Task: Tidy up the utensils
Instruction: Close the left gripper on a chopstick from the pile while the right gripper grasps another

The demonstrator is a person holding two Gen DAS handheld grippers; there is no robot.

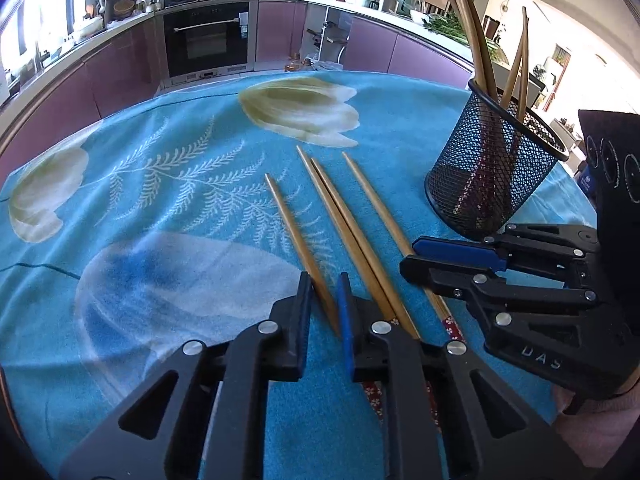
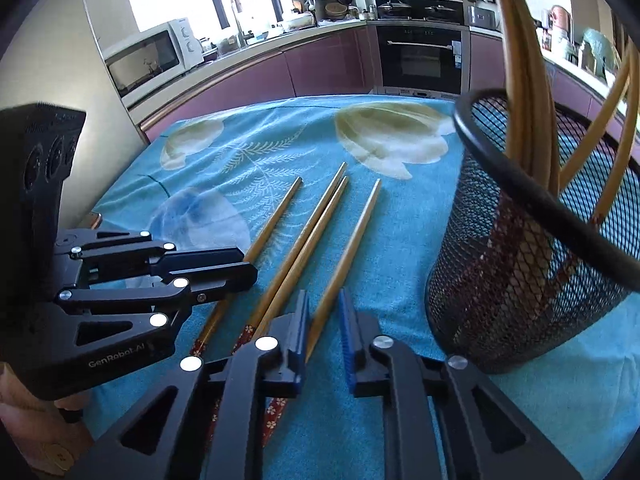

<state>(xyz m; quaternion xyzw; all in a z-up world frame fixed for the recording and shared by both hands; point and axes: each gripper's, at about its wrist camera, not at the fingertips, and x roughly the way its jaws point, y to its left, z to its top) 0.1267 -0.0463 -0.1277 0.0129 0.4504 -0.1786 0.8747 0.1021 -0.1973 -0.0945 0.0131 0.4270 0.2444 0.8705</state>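
Several bamboo chopsticks lie side by side on the blue floral cloth [image 1: 168, 184]. My left gripper [image 1: 324, 286] is open, its jaws either side of the leftmost chopstick [image 1: 298, 236], low over the cloth. My right gripper [image 2: 324, 304] is open around the rightmost chopstick [image 2: 352, 240]. A touching pair [image 1: 340, 216] lies between them, also seen in the right wrist view [image 2: 316, 224]. A black mesh holder [image 1: 492, 168] at the right holds several chopsticks; it looms close in the right wrist view [image 2: 532, 264]. Each gripper shows in the other's view: the right [image 1: 408, 256], the left [image 2: 250, 264].
The cloth covers a round table [image 2: 188, 120]. Purple kitchen cabinets [image 1: 120, 76], an oven [image 1: 208, 36] and a microwave [image 2: 152, 56] stand beyond the table's far edge.
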